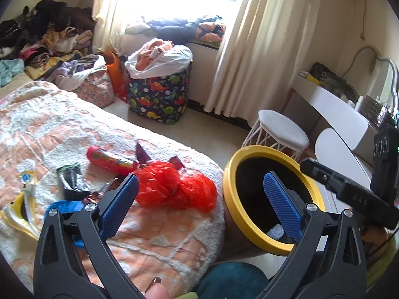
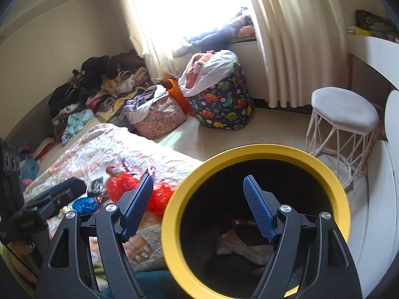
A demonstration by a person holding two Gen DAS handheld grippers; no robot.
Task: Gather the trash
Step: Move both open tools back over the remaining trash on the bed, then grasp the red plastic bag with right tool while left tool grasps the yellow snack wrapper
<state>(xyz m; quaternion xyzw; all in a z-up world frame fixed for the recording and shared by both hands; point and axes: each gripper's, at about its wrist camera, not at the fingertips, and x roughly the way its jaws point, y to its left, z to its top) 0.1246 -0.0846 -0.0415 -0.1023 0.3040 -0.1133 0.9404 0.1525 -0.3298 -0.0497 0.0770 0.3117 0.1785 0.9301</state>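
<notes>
I have the yellow-rimmed bin (image 2: 172,214) tight against the bed (image 1: 154,244) so scraps travel a short way. My right gripper (image 2: 199,209) hangs over its mouth, spread wide and empty; crumpled paper, I think, lies inside. My left gripper (image 1: 199,204), equally wide, holds nothing above the red plastic bag (image 1: 174,189).

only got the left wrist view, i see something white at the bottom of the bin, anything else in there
Observer: Yes. In the right wrist view the bin also holds crumpled pale paper.
Operator: anything red in there
Observer: A small dark red wrapper lies just above the paper.
Operator: is the right hand-held gripper holding anything
Observer: No. The right hand-held gripper is open and empty above the bin's mouth.
</notes>
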